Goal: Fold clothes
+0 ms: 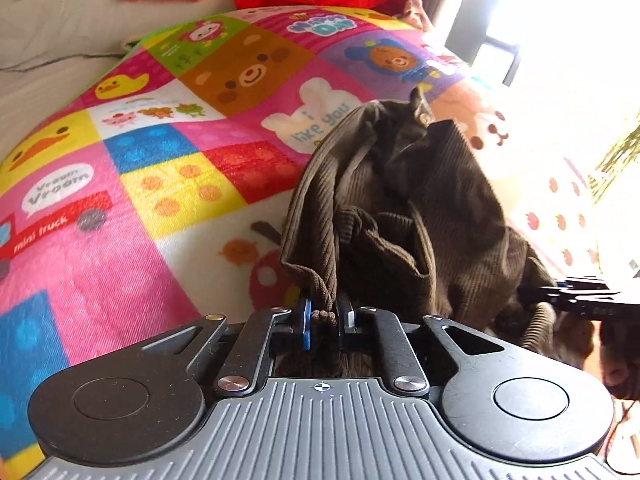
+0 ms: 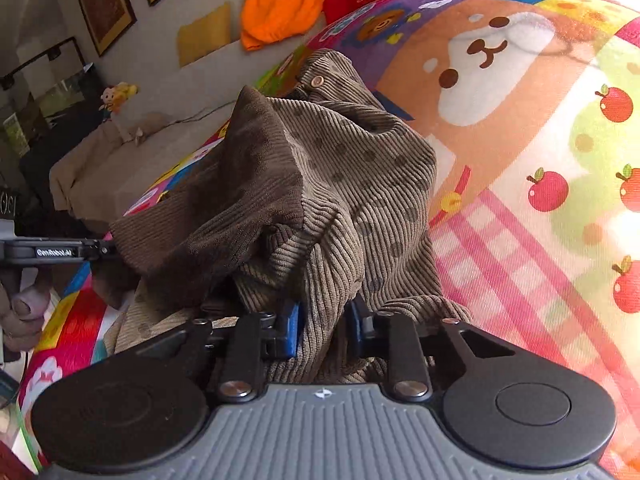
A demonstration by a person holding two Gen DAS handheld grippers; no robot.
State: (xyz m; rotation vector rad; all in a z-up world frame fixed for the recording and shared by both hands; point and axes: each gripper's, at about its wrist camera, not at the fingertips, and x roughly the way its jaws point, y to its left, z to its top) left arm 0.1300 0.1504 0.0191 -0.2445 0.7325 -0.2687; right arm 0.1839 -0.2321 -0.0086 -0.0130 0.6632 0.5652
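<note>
With the brown corduroy garment (image 1: 400, 208) pinched by both the left gripper (image 1: 325, 316) and right gripper (image 2: 322, 322), its bunched edge is best pulled taut before being laid on the cartoon play mat (image 1: 160, 184).

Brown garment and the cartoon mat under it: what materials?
Brown garment: looks like corduroy, matte, with fine parallel ribs and faint darker dots; one small button shows. Cartoon mat: printed patchwork with a slightly fuzzy, fleece-like surface, probably a soft blanket, though foam underneath can't be ruled out.
</note>
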